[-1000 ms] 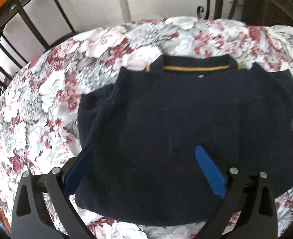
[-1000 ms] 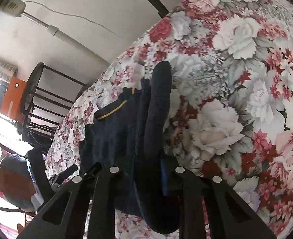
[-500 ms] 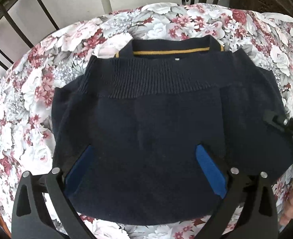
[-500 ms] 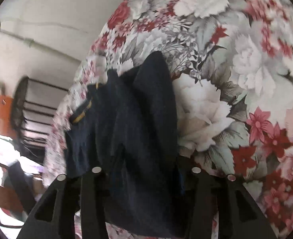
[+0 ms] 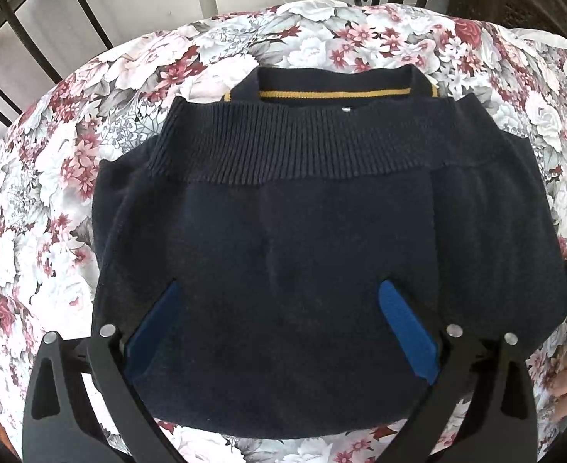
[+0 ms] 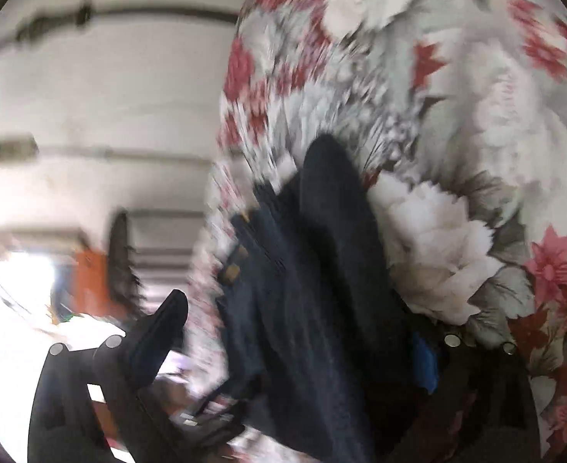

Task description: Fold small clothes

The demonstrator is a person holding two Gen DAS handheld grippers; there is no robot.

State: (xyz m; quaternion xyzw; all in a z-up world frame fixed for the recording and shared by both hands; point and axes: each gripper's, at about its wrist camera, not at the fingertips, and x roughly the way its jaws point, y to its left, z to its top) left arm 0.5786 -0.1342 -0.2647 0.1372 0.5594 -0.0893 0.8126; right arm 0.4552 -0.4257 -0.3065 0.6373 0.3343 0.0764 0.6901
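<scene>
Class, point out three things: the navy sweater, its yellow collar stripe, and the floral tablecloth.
navy sweater (image 5: 322,231), left wrist view, mid body.
yellow collar stripe (image 5: 337,95), left wrist view, stripe's middle.
floral tablecloth (image 5: 32,200), left wrist view, bare left part.

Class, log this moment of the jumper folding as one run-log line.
stage: fold laid | navy jumper: folded on floral tablecloth | left gripper: open above it | right gripper: just opened, releasing

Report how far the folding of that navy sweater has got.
Done: the sweater lies on the floral cloth with its ribbed hem folded up to just below the yellow-striped collar.

In hand: the right claw has just been opening; the sweater's edge sits between its jaws, unpinched. The left claw hovers open over the sweater's middle.

Left: probably smoothing and perhaps another fold.
</scene>
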